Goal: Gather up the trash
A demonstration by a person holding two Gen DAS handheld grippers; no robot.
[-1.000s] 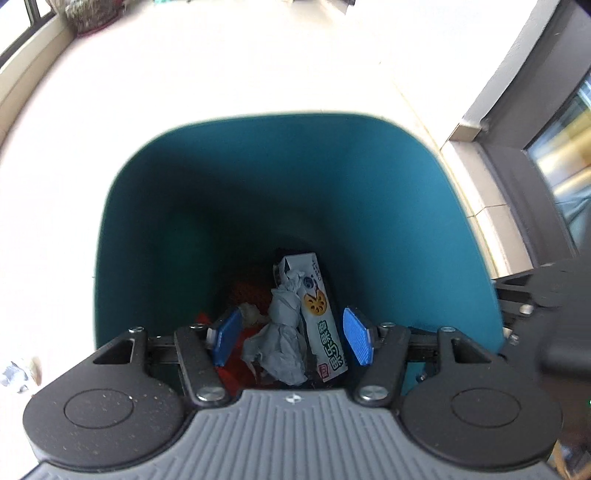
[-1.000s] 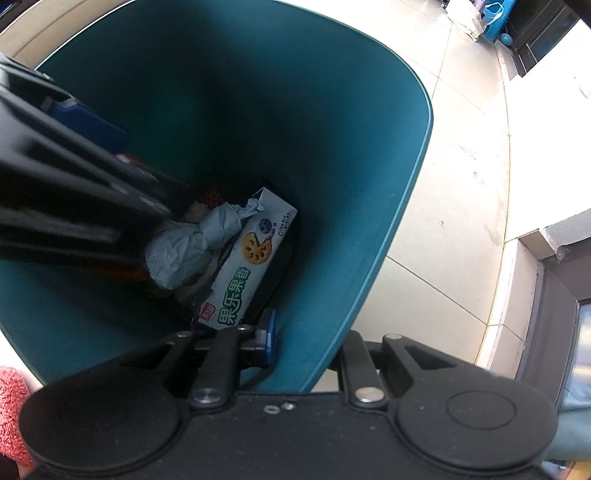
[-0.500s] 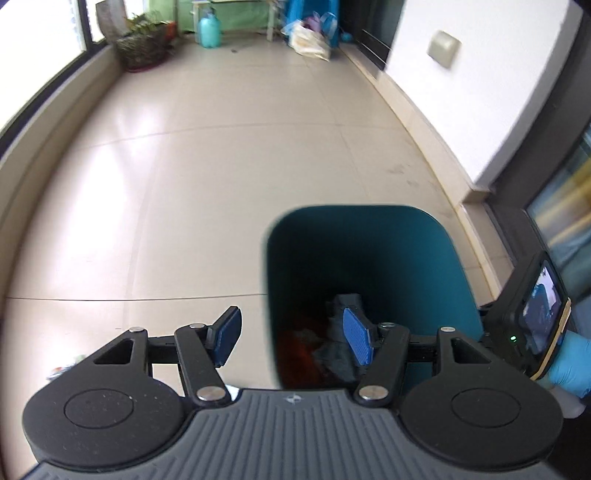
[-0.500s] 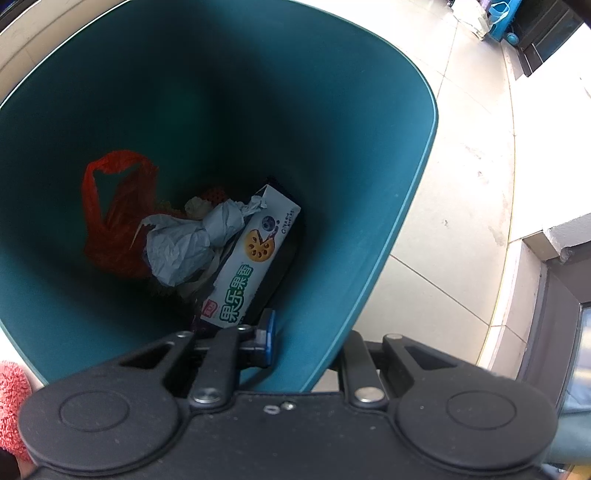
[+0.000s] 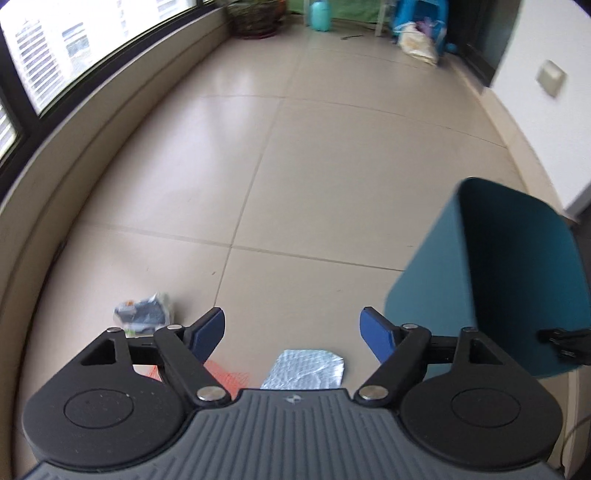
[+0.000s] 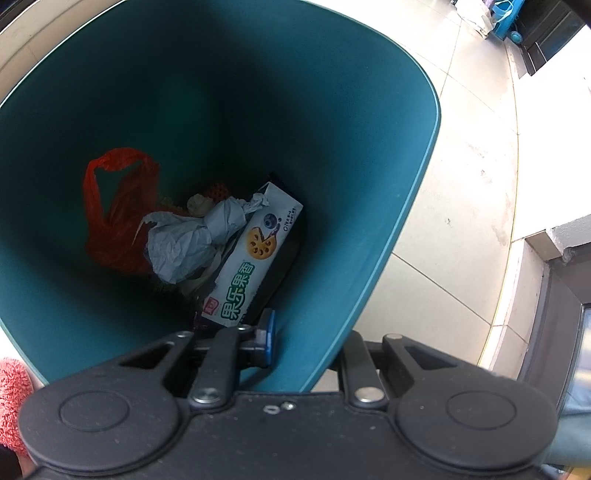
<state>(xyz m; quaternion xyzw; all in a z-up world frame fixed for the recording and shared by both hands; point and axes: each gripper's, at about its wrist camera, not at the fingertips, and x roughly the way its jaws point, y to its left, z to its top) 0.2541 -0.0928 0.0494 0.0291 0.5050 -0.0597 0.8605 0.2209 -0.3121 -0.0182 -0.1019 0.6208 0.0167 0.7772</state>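
Observation:
My right gripper (image 6: 306, 343) is shut on the near rim of the teal trash bin (image 6: 369, 184), one finger inside, one outside. The bin holds a red plastic bag (image 6: 118, 218), crumpled white paper (image 6: 188, 240) and a white snack box (image 6: 255, 258). My left gripper (image 5: 293, 334) is open and empty above the tiled floor. Below it lie a silver foil wrapper (image 5: 306, 371), a red net scrap (image 5: 225, 376) and, further left, a crumpled plastic wrapper (image 5: 144, 314). The bin (image 5: 498, 280) stands at the right in the left wrist view.
A low wall under windows (image 5: 85, 147) runs along the left. A white wall (image 5: 554, 110) and door frame are on the right. A plant pot (image 5: 255, 22), a teal jug (image 5: 320, 14) and bags (image 5: 417, 40) stand far back.
My left gripper has pulled out of the bin and swung left over the floor, still open. The right gripper has kept its hold on the bin rim.

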